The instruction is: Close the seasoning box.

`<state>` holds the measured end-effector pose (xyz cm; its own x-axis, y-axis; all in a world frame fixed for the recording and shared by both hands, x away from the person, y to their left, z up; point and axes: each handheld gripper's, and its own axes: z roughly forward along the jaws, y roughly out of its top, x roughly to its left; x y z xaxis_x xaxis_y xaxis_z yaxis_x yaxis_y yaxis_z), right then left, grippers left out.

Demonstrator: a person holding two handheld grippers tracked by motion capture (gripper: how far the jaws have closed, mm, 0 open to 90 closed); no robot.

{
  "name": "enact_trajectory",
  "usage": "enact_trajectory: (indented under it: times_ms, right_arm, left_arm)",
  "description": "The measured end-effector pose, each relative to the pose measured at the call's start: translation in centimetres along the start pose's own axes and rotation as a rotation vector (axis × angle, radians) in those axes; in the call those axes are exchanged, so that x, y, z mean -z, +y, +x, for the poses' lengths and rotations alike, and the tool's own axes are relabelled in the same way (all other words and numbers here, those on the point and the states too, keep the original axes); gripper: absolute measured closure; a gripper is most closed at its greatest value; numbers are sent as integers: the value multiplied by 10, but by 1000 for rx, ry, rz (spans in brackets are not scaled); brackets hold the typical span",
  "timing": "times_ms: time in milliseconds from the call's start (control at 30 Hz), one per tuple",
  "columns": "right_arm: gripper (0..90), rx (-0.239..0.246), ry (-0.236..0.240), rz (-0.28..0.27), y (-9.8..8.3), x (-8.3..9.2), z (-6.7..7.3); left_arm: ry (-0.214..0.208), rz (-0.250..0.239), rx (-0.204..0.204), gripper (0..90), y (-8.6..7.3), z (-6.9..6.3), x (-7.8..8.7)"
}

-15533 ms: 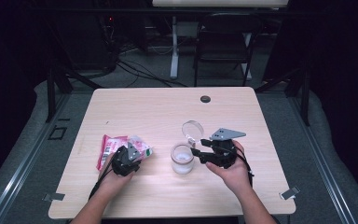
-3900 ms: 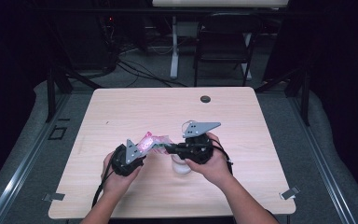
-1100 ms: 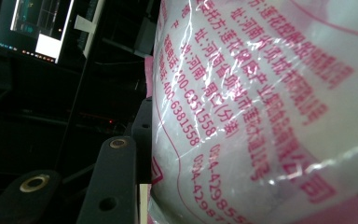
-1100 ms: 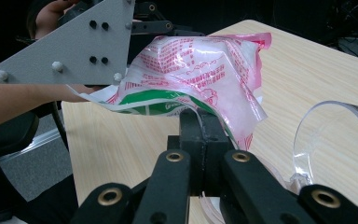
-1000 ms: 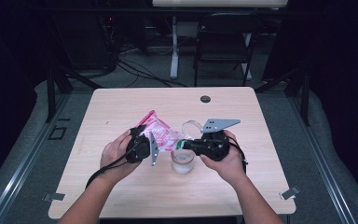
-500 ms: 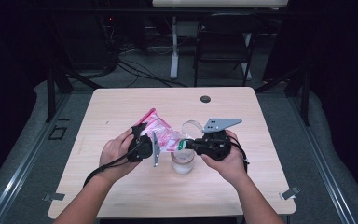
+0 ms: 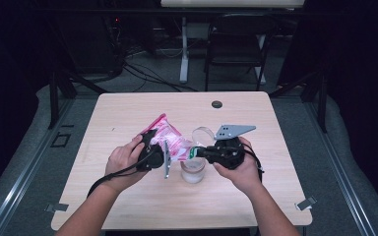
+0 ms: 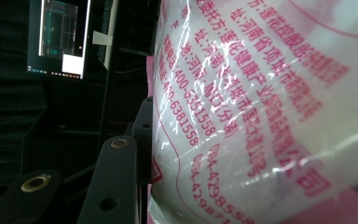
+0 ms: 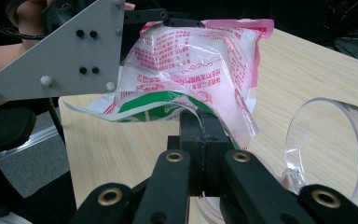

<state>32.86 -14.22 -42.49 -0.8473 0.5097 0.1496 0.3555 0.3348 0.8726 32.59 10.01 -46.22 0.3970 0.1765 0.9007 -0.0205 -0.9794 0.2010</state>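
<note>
Both grippers hold the pink bag (image 7: 170, 142) above the jar (image 7: 193, 169) near the table's (image 7: 128, 206) middle. The left gripper's (image 7: 163, 158) jaws clamp its bulging body half-open; the right gripper's (image 7: 193, 153) jaws pinch its corner fully closed.

Bag (image 7: 170, 142) hangs over jar (image 7: 193, 171), blocking mouth; lid (image 7: 203, 134) just behind; surface (image 7: 128, 118) elsewhere open.

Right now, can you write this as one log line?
left gripper: holds bag | right gripper: shut on bag corner | bag over jar | lid off
</note>
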Motion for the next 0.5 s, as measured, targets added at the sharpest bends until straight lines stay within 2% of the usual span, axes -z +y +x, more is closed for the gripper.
enact_trajectory:
  times_ms: [500]
  right_arm:
    - [900,5,1,15,-3,-1,-1]
  left_arm:
    - [39,2,-63,614,3,-1,1]
